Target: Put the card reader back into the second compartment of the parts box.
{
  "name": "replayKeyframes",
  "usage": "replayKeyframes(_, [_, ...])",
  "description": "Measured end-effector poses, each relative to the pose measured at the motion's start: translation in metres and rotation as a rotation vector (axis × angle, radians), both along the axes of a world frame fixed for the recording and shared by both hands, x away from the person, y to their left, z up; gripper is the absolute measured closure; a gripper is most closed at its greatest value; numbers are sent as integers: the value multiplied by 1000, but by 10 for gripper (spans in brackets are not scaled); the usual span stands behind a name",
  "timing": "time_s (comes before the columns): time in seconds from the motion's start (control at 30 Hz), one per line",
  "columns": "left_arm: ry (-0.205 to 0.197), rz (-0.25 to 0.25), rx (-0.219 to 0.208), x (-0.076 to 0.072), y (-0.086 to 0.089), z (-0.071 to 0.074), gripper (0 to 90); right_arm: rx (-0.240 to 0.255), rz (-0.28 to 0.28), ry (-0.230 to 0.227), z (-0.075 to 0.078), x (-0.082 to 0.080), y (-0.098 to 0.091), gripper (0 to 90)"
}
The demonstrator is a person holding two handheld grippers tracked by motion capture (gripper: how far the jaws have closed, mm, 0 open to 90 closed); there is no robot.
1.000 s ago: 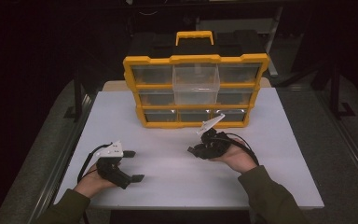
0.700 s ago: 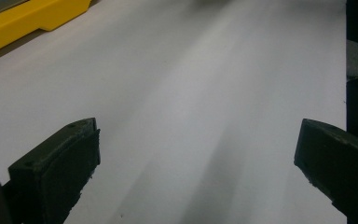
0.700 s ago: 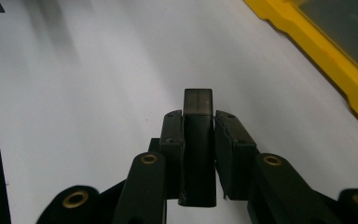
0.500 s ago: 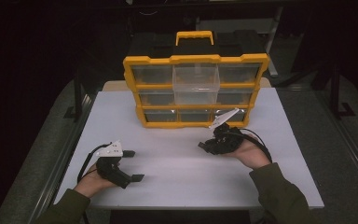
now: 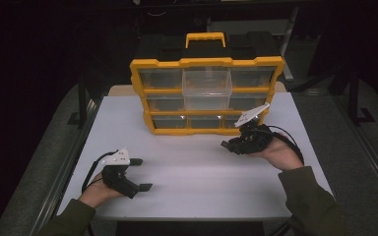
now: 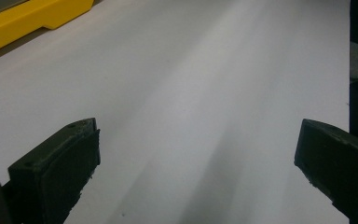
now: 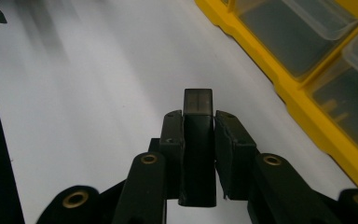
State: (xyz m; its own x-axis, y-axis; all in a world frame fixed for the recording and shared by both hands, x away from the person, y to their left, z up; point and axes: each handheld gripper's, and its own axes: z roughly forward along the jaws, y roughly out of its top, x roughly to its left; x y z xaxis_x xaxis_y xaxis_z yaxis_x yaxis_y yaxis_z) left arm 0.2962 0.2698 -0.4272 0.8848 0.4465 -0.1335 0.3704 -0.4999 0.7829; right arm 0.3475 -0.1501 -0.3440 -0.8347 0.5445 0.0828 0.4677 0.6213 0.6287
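My right gripper (image 5: 232, 145) hovers just in front of the lower right corner of the yellow organiser case (image 5: 206, 63), pointing left. In the right gripper view its jaws (image 7: 198, 116) are shut on a small dark rectangular block (image 7: 198, 144) that sticks out past the fingertips. My left gripper (image 5: 141, 174) rests near the table's front left, jaws wide open. In the left gripper view nothing but white table lies between its pads (image 6: 65, 158). The case stands upright with clear drawers; its top middle drawer (image 5: 207, 81) protrudes forward.
The white table top (image 5: 197, 172) stretches between the two hands and in front of the case. The case's yellow frame (image 7: 279, 88) and clear drawer fronts run along the right side of the right gripper view. Dark floor and metal framing surround the table.
My right hand has carried the dark block to the right and upward, from the table's middle toward the case's lower right corner. The left hand has stayed where it was.
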Motion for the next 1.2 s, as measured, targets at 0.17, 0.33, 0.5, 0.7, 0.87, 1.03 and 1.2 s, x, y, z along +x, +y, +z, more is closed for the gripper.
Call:
replayKeyframes(0.17, [2, 3, -1, 0, 0, 0, 0, 2, -1, -12, 16, 2, -8, 722])
replayKeyframes(0.33, [-4, -1, -1, -1, 0, 0, 0, 10, 6, -23, 28, 3, -12, 722])
replayKeyframes(0.5, [-3, -1, -3, -1, -1, -1, 0, 12, 6, -34, 42, 4, -16, 722])
replayKeyframes(0.7, [1, 0, -8, -1, 0, 0, 0, 12, 7, -48, 59, 4, -19, 722])
replayKeyframes(0.87, [3, 0, -10, -1, 0, 0, 0, 11, 14, -60, 71, 3, -22, 722])
replayKeyframes(1.03, [8, 5, -11, 0, 0, 0, 0, 24, 8, -63, 86, 4, -26, 722])
replayKeyframes(1.2, [9, 10, -12, 0, 0, 0, 0, 30, 5, -69, 100, 5, -30, 722])
